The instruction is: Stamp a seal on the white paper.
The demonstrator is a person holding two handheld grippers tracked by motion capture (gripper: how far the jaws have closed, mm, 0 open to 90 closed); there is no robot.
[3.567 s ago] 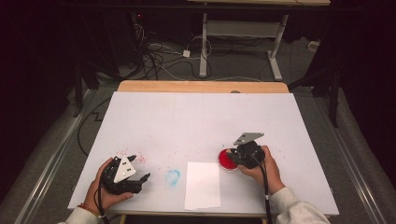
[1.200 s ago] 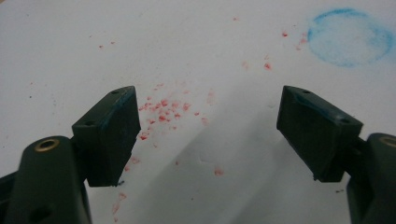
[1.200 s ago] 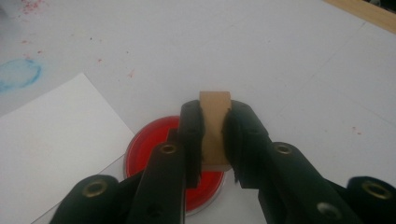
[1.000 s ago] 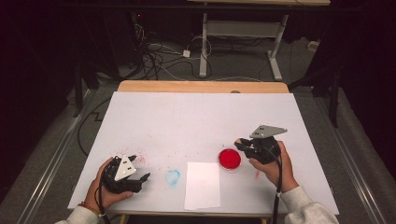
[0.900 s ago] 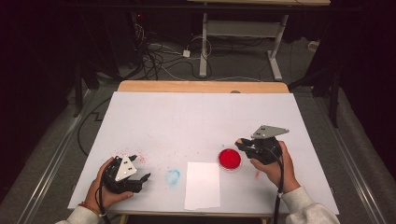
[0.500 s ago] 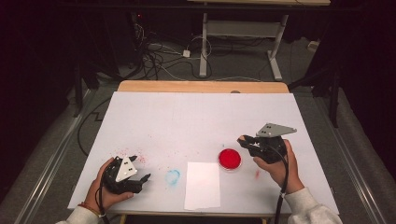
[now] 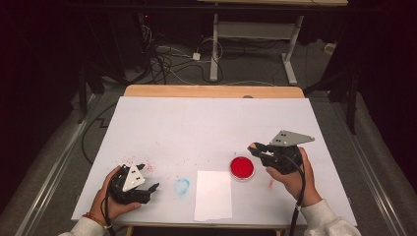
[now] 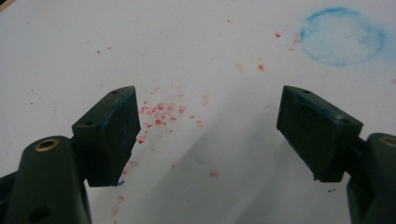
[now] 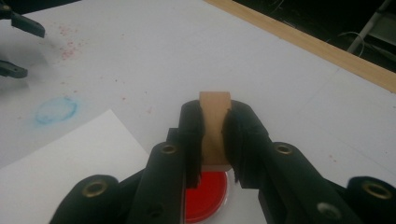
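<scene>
Right gripper view shows the right gripper [image 9: 212,135] clamped on a small wooden block [image 9: 214,123], held above the red ink pad [image 9: 205,191] at bottom centre, probably a stamp being inked for the white sheet [image 7: 213,194]. In the high view's lower left, the left gripper [image 7: 132,184] rests aside on the table [image 7: 206,118], jaws apart and empty.

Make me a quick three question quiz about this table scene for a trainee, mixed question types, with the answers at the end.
1. True or false: the right gripper is shut on a small wooden block.
2. Multiple choice: what lies on the table just left of the red ink pad in the high view? A) a sheet of white paper B) a metal bowl C) a green cloth
3. Fill in: the ring-shaped stain ahead of the left gripper, whose fingers stand wide apart, is coloured ____.

Key: 1 true. 2 A, the sheet of white paper. 3 blue.
</scene>
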